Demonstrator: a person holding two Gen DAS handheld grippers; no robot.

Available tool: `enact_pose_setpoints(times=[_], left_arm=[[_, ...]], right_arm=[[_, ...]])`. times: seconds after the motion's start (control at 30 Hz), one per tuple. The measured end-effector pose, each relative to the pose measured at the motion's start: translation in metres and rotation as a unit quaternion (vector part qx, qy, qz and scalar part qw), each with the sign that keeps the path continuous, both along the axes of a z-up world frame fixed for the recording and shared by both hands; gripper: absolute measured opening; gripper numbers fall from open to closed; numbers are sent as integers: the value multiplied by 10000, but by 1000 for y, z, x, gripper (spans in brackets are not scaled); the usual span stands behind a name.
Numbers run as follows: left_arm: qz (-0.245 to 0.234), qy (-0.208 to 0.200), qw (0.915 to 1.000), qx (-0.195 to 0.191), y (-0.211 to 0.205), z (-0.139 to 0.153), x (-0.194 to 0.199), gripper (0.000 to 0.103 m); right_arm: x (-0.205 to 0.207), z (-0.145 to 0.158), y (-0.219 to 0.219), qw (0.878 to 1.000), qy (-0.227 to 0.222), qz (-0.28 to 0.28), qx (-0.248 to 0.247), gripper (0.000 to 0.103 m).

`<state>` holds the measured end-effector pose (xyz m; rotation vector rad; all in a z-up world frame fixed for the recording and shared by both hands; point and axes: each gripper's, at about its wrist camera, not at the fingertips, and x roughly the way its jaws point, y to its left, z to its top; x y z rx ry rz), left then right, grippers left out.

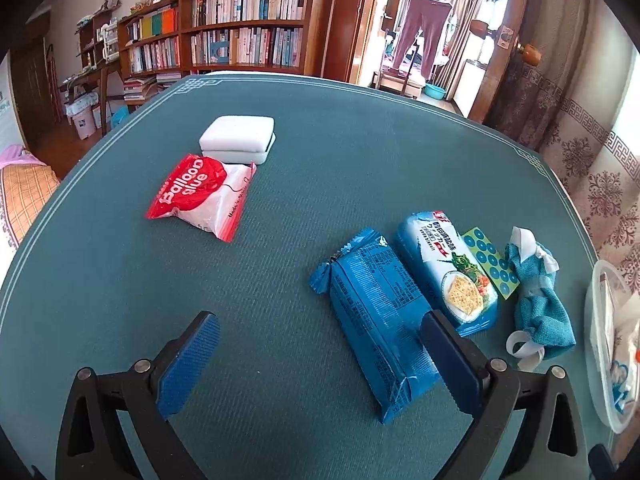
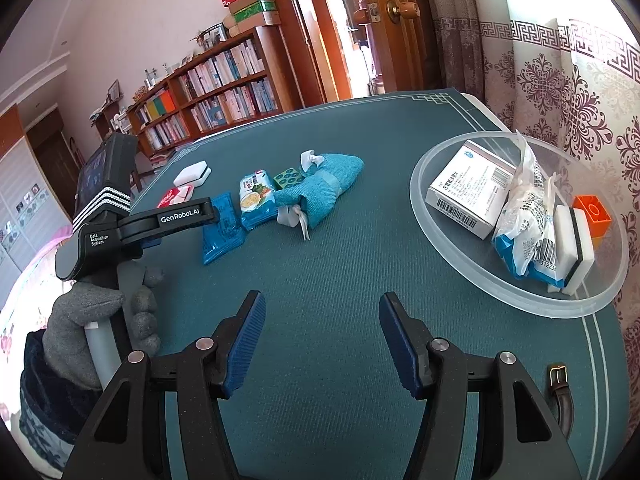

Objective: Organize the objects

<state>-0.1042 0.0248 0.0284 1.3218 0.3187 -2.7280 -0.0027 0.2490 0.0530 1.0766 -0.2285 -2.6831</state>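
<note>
Right gripper [image 2: 322, 336] spread wide, holding nothing (left gripper [image 1: 320, 360] likewise agape, straddling blue packet [image 1: 376, 320]). Up and right: clear bowl [image 2: 432, 216] containing medicine box [image 2: 470, 188], sponge [image 2: 574, 246], wrapper [image 2: 524, 220].

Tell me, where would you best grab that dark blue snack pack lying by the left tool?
Probably across its narrow middle, coming straight down from above. The dark blue snack pack lies flat on the table, long and slim, so the open left tool can span its width. One long edge sits close against the cracker pack, leaving that finger little room.
</note>
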Motion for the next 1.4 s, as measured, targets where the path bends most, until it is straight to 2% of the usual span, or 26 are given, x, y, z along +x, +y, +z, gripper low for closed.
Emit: enact_pose_setpoints(times=[0.1, 0.33, 0.63, 0.7, 0.83, 0.97, 1.17, 1.4], left_arm=[[-92, -81, 9997, 229, 4, -2, -4, 102], [-145, -12, 9999, 22, 17, -7, -8, 103], [-16, 123, 9982, -590, 12, -5, 1, 103], [20, 50, 9986, -522, 7, -6, 1, 103], [41, -170, 9997, 157, -13, -8, -1, 103], [106, -131, 9992, 370, -19, -6, 0, 103], [-53, -139, 9996, 243, -6, -6, 4, 103], [-217, -26, 9997, -87, -3, -8, 8, 103]], right_arm=[[-1, -2, -4, 10000, -13, 30, 6, 61], [-2, -5, -8, 10000, -71, 28, 25, 61], [-4, -7, -9, 9999, -116, 24, 42, 61], [-4, -7, -10, 9999, -125, 35, 46, 61], [-5, -8, -11, 9999, -130, 46, 32, 61], [-6, -9, -15, 9998, -156, 76, 38, 61], [-6, -10, -17, 9998, -169, 86, 39, 61], [-6, -11, -16, 9998, -196, 49, 28, 61]])
